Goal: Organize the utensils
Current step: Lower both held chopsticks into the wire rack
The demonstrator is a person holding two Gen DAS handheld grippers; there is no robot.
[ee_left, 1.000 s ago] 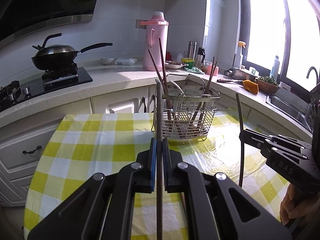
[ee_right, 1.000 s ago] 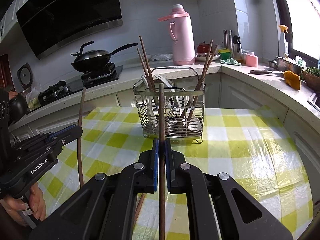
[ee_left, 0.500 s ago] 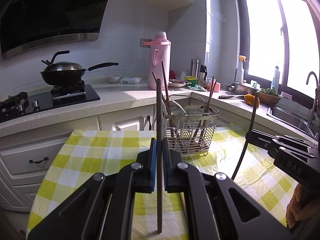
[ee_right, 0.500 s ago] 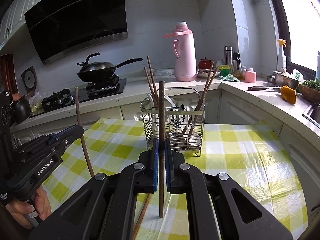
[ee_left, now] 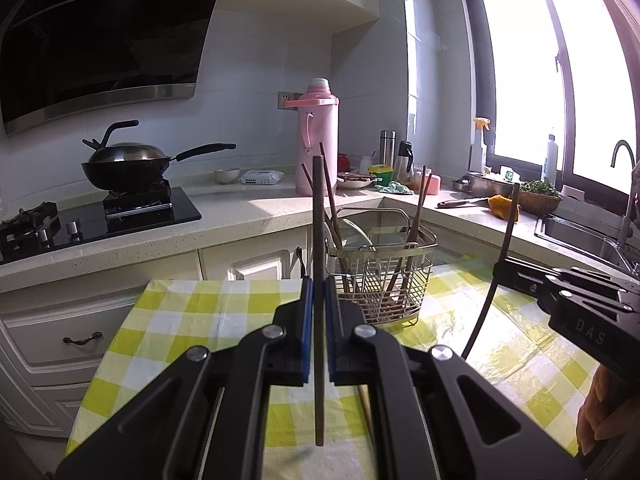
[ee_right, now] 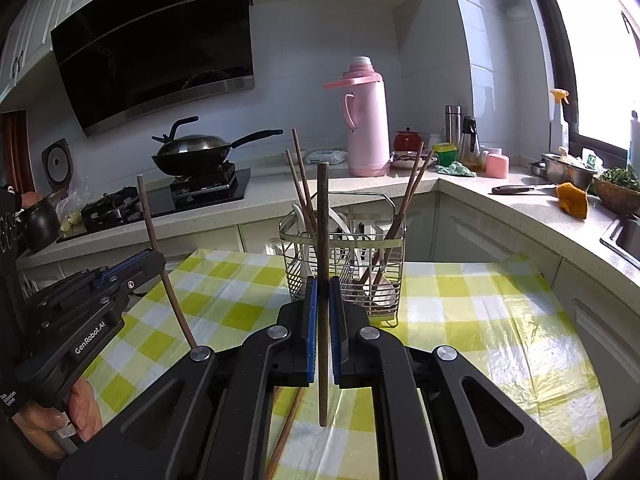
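You have each gripper clamped tight on a single chopstick: the left gripper (ee_left: 316, 300) pinches its chopstick (ee_left: 318, 240) upright, and the right gripper (ee_right: 323, 300) does the same with its own chopstick (ee_right: 322, 240). Holding them vertical and clear of the checked tablecloth (ee_right: 460, 320) probably lets you drop them tip-down into the wire basket (ee_right: 344, 252) just ahead.

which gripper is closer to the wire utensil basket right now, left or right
Hard to call; perhaps the right. The left gripper, shut on a chopstick, and the right gripper, shut on another chopstick, both hang short of the wire basket, neither touching it.
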